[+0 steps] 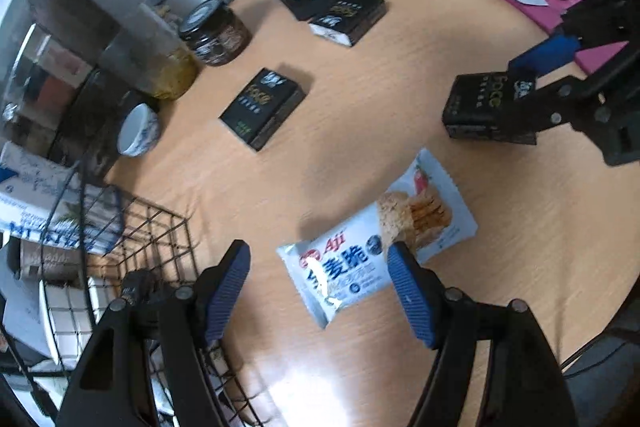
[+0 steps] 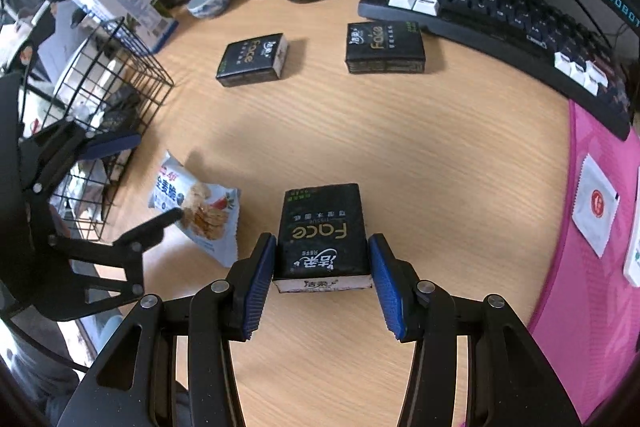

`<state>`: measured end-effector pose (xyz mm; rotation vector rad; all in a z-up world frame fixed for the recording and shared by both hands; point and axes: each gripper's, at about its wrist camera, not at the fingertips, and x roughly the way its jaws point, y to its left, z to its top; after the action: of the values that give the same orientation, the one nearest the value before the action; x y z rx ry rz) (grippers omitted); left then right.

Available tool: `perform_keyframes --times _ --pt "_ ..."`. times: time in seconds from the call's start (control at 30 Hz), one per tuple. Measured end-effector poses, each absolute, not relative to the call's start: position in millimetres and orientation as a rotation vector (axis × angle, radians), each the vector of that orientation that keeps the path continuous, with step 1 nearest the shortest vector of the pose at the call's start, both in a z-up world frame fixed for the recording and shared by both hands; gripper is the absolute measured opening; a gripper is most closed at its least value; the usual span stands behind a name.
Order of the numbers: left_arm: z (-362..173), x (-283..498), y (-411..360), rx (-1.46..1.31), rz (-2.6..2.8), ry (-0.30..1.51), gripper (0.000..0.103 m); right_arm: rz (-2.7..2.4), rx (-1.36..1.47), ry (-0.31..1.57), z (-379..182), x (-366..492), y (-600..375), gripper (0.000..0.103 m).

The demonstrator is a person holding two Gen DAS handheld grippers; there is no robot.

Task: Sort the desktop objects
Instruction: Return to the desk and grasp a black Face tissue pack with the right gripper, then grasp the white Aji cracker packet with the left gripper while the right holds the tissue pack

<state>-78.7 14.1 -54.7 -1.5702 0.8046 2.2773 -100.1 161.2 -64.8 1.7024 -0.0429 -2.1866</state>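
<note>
Sorting looks barely begun: the right gripper [image 2: 322,267] straddles a tissue pack [image 2: 323,233] on the desk [image 2: 440,187], pads apparently touching, while the left gripper [image 1: 318,283] gapes above the snack [image 1: 376,239], two packs [image 2: 253,61] unsorted.

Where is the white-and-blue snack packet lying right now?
The white-and-blue snack packet lies flat on the wooden desk, under the open left gripper, between the black wire basket and the black tissue pack at the right gripper.
</note>
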Motion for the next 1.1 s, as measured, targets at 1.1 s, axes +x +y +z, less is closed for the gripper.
perform_keyframes --times 1.1 --pt "-93 -94 -8 -1.789 2.396 0.192 0.048 -2.209 1.74 0.167 -84 -134 140 0.049"
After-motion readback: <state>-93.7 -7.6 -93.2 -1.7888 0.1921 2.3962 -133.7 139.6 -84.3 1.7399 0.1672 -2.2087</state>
